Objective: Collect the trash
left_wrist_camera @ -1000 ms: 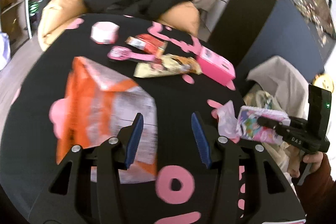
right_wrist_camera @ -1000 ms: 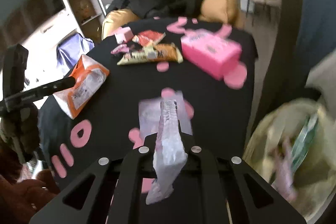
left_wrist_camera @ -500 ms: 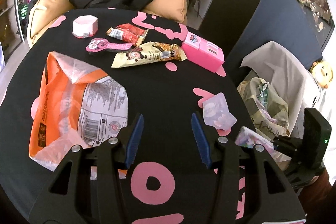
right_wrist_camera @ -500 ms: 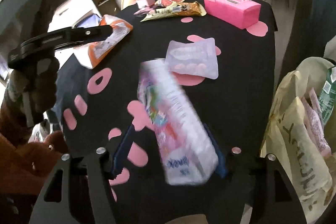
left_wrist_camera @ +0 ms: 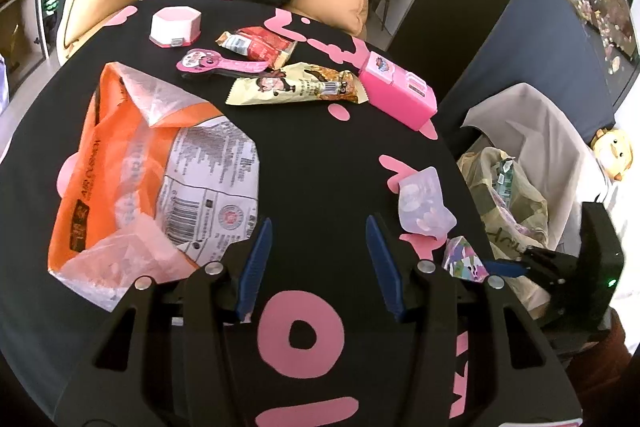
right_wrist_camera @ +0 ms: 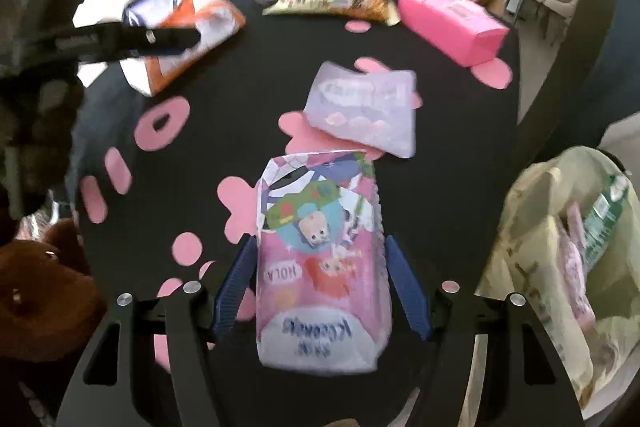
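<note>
Two blue pads of the right gripper [right_wrist_camera: 320, 291] stand wide around the pink cartoon-printed wrapper [right_wrist_camera: 322, 263], not pinching; close squarely mid-packet. Left gripper [left_wrist_camera: 316, 265] is half-open, empty, beside it.

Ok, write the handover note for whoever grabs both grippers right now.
Left gripper: open, empty, over the black cloth with pink shapes, beside the orange-and-white crumpled bag.
Right gripper: jaws open; the pink cartoon-printed packet lies between them, unpinched.
Done: some rubbish already sits in the beige trash bag off the table's edge.
Left: this packet, the translucent lilac pouch, the orange bag, the cream snack wrapper and the red wrapper.
</note>
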The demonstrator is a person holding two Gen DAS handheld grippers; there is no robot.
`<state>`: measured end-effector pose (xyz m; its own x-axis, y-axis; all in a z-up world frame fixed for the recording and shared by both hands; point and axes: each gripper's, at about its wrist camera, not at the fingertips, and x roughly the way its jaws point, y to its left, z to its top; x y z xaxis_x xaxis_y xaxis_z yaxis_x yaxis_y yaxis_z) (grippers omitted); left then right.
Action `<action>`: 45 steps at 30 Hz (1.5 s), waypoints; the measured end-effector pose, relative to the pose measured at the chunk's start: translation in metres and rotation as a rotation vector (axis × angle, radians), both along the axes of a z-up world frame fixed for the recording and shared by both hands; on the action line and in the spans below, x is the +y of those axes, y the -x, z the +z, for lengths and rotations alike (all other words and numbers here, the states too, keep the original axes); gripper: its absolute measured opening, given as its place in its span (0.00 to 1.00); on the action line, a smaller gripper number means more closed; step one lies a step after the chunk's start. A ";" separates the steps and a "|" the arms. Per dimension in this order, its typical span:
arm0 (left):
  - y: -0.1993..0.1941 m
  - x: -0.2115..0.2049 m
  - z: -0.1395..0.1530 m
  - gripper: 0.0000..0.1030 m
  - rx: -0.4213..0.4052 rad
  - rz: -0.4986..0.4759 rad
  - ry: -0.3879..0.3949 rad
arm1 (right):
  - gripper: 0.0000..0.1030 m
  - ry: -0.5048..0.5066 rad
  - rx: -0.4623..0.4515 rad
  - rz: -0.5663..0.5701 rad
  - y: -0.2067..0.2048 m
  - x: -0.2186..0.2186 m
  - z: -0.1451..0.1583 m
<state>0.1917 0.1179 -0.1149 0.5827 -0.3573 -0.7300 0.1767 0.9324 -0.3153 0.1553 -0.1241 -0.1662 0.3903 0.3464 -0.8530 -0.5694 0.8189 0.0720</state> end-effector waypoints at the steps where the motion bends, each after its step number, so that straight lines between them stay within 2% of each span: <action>1: 0.000 0.002 0.000 0.45 0.000 0.004 0.001 | 0.62 0.017 -0.024 0.015 0.001 0.006 0.000; 3: 0.000 0.005 -0.001 0.45 0.003 0.011 0.005 | 0.53 -0.006 -0.009 0.016 -0.003 0.007 0.002; 4: 0.000 0.006 -0.002 0.45 0.004 0.013 0.007 | 0.35 -0.018 -0.008 0.009 -0.004 0.006 0.003; 5: 0.000 0.006 -0.003 0.45 0.006 0.013 0.009 | 0.28 -0.038 0.003 0.003 -0.006 0.003 0.004; 10: -0.001 -0.003 -0.005 0.45 0.011 -0.011 0.006 | 0.19 -0.072 -0.042 -0.031 0.000 -0.010 0.017; 18: -0.011 -0.058 -0.005 0.45 -0.030 -0.113 -0.030 | 0.17 -0.159 -0.105 -0.137 0.010 -0.048 0.038; 19: -0.015 -0.067 -0.007 0.45 -0.038 -0.121 -0.045 | 0.17 -0.166 -0.109 -0.154 0.010 -0.054 0.039; 21: -0.024 -0.083 -0.010 0.37 -0.059 -0.128 -0.076 | 0.17 -0.186 -0.114 -0.192 0.010 -0.065 0.038; 28: -0.048 -0.118 -0.026 0.36 -0.061 -0.126 -0.194 | 0.17 -0.214 -0.128 -0.237 0.014 -0.085 0.030; 31: -0.049 -0.127 -0.032 0.27 -0.040 -0.141 -0.228 | 0.17 -0.234 -0.122 -0.259 0.013 -0.093 0.025; 33: -0.049 -0.134 -0.035 0.06 -0.029 -0.159 -0.262 | 0.17 -0.245 -0.119 -0.279 0.012 -0.098 0.022; 35: -0.047 -0.137 -0.034 0.03 -0.034 -0.167 -0.278 | 0.17 -0.253 -0.118 -0.295 0.013 -0.103 0.021; 38: -0.043 -0.137 -0.022 0.02 -0.059 -0.155 -0.248 | 0.17 -0.258 -0.143 -0.311 0.018 -0.110 0.029; 42: -0.032 -0.135 0.019 0.01 -0.160 -0.127 -0.204 | 0.17 -0.272 -0.194 -0.326 0.025 -0.120 0.048; 45: -0.022 -0.139 0.052 0.01 -0.245 -0.126 -0.206 | 0.17 -0.272 -0.238 -0.334 0.028 -0.127 0.062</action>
